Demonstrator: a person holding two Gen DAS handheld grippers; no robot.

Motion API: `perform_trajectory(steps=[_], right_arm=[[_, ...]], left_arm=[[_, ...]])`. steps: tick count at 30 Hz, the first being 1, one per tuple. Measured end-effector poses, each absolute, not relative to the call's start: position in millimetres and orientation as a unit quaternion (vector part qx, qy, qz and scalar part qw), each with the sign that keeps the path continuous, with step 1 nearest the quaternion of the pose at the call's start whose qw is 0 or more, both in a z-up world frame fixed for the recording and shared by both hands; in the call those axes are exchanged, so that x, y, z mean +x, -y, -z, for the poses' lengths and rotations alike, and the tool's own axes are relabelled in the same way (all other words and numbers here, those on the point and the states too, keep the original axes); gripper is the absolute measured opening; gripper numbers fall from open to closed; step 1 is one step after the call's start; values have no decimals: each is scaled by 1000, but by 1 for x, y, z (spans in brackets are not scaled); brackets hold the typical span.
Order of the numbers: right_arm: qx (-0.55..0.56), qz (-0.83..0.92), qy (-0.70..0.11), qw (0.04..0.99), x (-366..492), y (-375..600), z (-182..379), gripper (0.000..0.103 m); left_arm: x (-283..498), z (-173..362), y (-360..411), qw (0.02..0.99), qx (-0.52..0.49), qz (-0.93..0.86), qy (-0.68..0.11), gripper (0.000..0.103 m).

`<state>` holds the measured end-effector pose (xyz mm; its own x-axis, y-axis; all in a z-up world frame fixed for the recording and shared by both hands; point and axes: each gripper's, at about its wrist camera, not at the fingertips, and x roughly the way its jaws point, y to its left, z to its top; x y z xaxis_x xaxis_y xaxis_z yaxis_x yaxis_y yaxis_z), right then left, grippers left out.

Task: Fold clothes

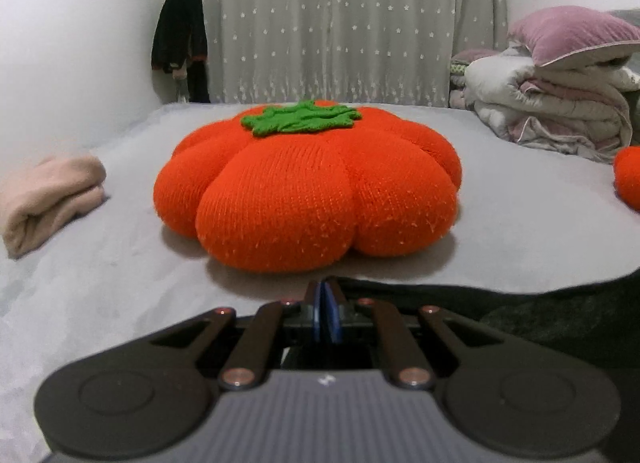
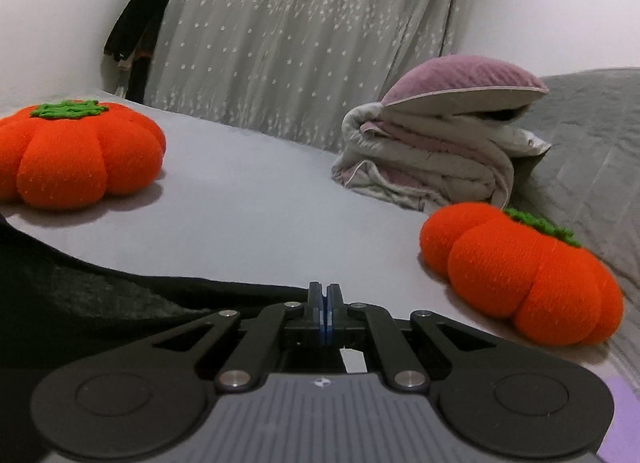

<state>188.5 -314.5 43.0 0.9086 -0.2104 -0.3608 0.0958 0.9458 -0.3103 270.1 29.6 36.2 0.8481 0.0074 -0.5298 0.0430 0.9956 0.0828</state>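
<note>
Grey bed sheet (image 2: 248, 223) stretches out in front of me, and I work across it from my fingers outward. My left fingers (image 1: 326, 295) are pressed together, blue pads touching, and so are my right fingers (image 2: 324, 297); whether a thin edge of cloth is pinched between either pair I cannot tell. A dark garment (image 2: 100, 295) lies on the bed right at both tips: to the right of my left fingers and to the left of my right ones, so it spans the space between them. Its edge reaches the base of each pair. How it is laid, flat or already doubled, is hidden below the frame, so this would fit either a spread piece about to be folded or one with folds already made. Farther off on the left, a beige garment (image 1: 48, 203) sits folded into a neat roll. Beyond sit two orange cushions (image 2: 76, 155), stacked bedding (image 2: 432, 159) and a starred curtain (image 1: 340, 23).
</note>
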Motion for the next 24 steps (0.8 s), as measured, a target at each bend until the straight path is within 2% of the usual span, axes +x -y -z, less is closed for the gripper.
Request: perform_trajectory(steps=[7,10,12,14,18,24], right_arm=[[-154,74,-246,954,203,315,-10,3],[-147,76,-249,954,205,318,-8,3],[-144,76,-253,954,207,318,-7,3],[-134,73,-259,954,207,320,-6,3],[-99,63,-264,957,207,326,-6,3],[-56,84,-254,962,202,339,-21,4]], left_arm=[[287,-10,-37,946,31,-4,-322,6],[288,-11,-38,946,29,0,-322,16],[288,-12,-41,945,21,1,-325,36],[287,-15,-47,947,14,0,-320,44],[284,-31,-61,954,-6,-7,-298,49],[279,-47,-87,956,-43,-25,-290,51]])
